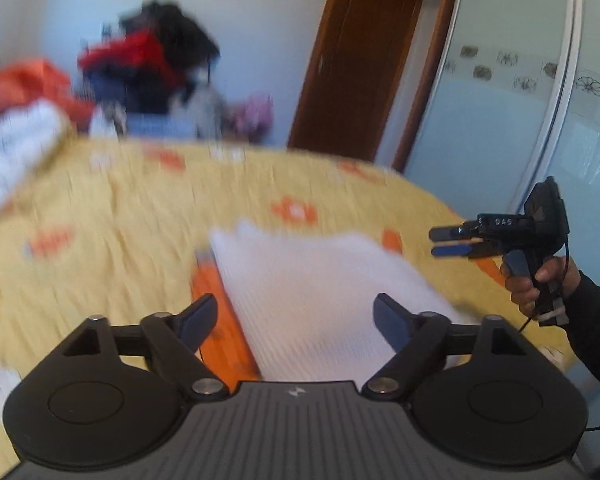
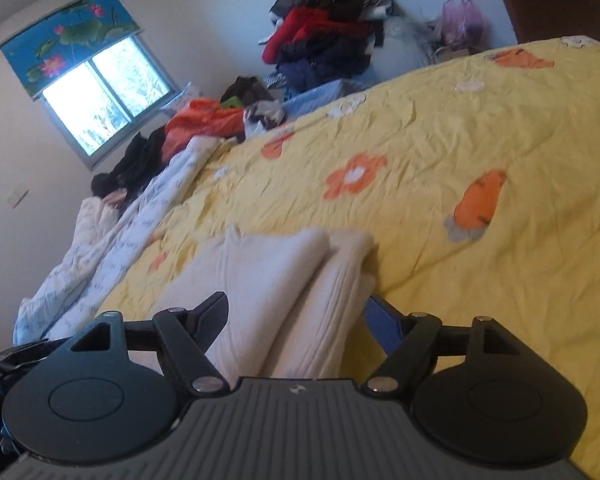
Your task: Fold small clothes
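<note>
Both claws, left claw (image 1: pixel 296 320) and right claw (image 2: pixel 296 320), stand spread and empty above the folded white garment (image 2: pixel 272 280) near the bed's (image 2: pixel 480 128) front edge.

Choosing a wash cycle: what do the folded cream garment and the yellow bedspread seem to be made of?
The folded cream garment looks like soft ribbed knit, matte; fine parallel ridges show. The yellow bedspread looks like thin woven cotton, matte, finely creased, with printed flowers. Fibre unconfirmed.
</note>
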`<state>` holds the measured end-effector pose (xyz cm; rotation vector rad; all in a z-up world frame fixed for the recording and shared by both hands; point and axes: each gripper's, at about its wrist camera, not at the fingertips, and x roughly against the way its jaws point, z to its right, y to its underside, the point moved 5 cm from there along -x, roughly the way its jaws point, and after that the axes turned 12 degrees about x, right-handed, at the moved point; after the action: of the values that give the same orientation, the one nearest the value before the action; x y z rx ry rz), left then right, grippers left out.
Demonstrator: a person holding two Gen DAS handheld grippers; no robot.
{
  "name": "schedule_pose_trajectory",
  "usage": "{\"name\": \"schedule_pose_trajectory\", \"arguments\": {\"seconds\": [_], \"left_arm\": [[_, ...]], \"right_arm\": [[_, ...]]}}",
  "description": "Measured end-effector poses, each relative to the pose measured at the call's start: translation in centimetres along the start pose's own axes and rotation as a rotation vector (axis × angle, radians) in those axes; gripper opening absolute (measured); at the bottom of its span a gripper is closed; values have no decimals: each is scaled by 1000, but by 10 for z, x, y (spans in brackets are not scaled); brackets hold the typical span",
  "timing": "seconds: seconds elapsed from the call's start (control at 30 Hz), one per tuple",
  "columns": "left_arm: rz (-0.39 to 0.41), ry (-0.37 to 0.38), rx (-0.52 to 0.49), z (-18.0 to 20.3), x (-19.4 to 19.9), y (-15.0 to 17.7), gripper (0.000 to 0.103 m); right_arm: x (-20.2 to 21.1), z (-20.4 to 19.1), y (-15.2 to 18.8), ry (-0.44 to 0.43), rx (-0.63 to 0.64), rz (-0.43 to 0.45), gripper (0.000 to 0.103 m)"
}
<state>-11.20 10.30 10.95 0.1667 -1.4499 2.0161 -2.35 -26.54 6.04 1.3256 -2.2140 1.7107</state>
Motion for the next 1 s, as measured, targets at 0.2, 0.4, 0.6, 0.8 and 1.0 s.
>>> {"name": "schedule_pose_trajectory", "arguments": {"seconds": [0.2, 0.4, 0.6, 0.8, 1.0], "left_arm": [[-59, -22, -141, 37, -76, 12, 93], [-172, -28, -367, 73, -136, 55, 93], [-190, 51, -373, 86, -151, 68, 97], [-166, 74, -326, 79, -128, 56, 100], [-49, -15, -274, 36, -70, 37, 100]], "right_arm": [[-79, 10, -29, -129, -110, -101, 75], [-128, -7, -13, -59, 35, -197, 19], [-96, 26, -18, -12, 20, -131, 15], [-104, 30, -2, -1, -8, -133, 36], [-59, 18, -5, -128, -112, -77, 73]]}}
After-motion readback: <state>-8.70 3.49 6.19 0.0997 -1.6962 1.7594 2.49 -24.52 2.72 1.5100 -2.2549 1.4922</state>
